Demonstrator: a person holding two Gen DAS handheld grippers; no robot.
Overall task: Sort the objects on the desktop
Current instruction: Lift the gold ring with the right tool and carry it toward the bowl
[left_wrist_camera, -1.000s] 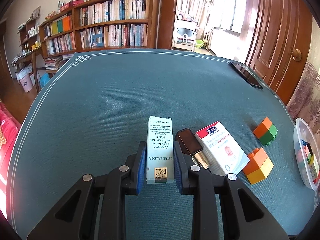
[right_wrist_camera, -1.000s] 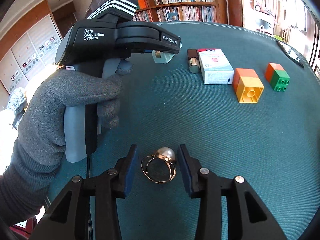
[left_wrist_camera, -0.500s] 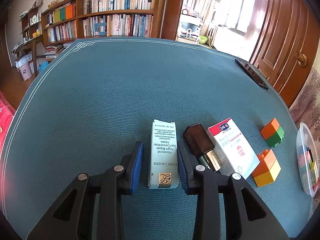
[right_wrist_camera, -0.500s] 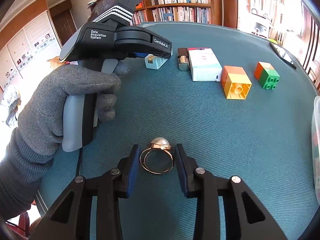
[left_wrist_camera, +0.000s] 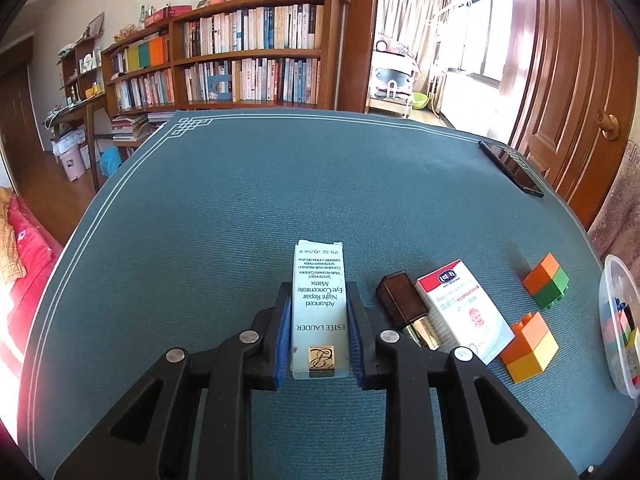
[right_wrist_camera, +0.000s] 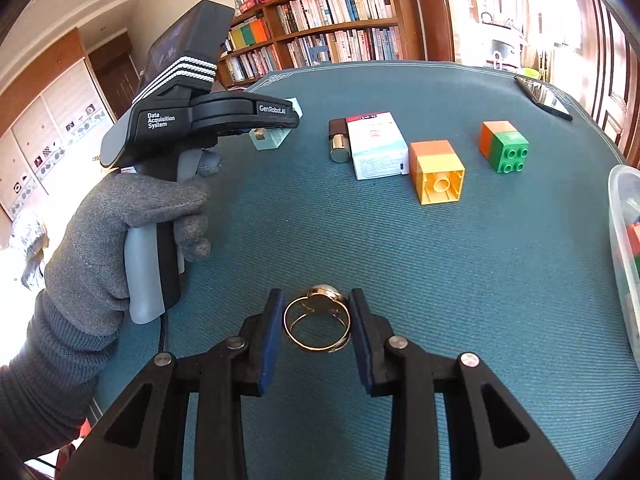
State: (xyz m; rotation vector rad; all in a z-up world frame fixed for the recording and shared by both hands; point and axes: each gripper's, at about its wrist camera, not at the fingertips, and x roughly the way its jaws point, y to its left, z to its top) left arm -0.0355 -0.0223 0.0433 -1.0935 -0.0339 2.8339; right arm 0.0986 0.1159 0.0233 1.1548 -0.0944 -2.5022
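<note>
My left gripper is shut on a pale Estee Lauder box, its blue pads pressed to both long sides; the box looks lifted a little off the cloth. In the right wrist view the box end shows under the left gripper's body. My right gripper has closed around a gold ring with a pearl; both pads touch the band.
A brown and gold lipstick, a white baby-product box, an orange-yellow block and an orange-green block lie to the right. A clear tub of bricks sits at the right edge. A black phone lies far right.
The left gripper closed onto the Estee Lauder box and the view rose. The right gripper's pads closed in until they touch the ring.
</note>
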